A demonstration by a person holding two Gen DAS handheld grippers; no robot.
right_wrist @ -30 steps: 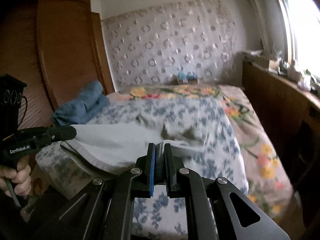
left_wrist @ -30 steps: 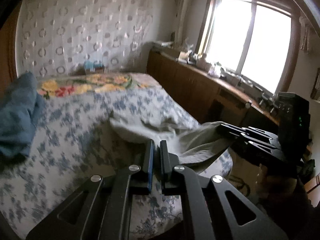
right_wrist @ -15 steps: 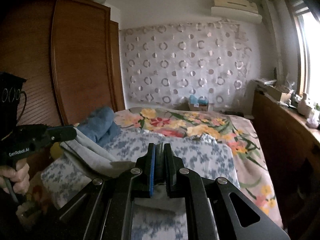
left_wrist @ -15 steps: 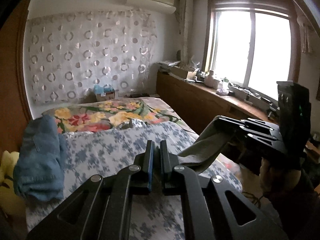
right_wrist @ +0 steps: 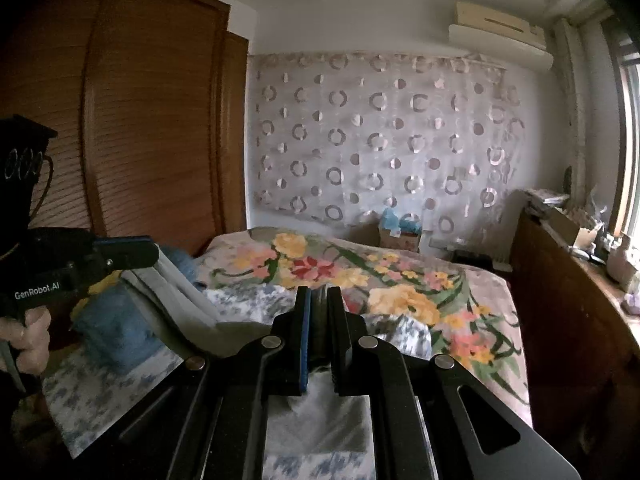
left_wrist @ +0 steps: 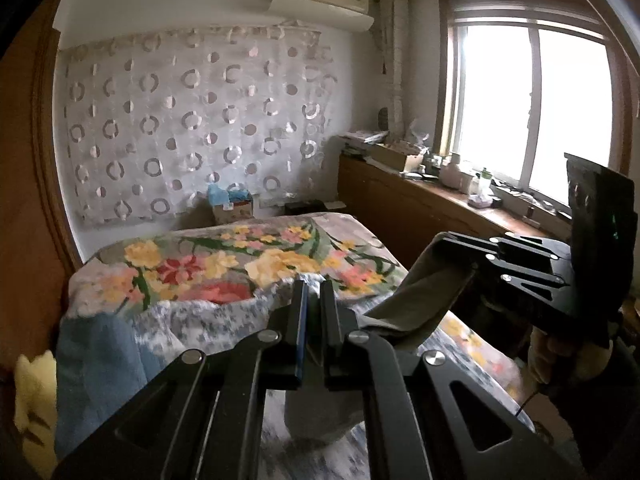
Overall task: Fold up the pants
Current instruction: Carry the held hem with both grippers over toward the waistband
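Both my grippers pinch the grey pants (left_wrist: 416, 300), jaws nearly closed on thin cloth: the left gripper (left_wrist: 314, 292) on one corner, the right gripper (right_wrist: 318, 296) on the other, the garment hanging between them above the bed (right_wrist: 460, 280). I judge the risks to be fabric slipping from either narrow pinch, or the hanging cloth snagging the blue jeans (right_wrist: 116, 336).

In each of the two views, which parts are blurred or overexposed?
Left wrist view: the window is blown out to white, and the blue-patterned bedspread near the camera is smeared. Right wrist view: the same bedspread and the grey pants below the jaws look smeared; the wardrobe stays dark.
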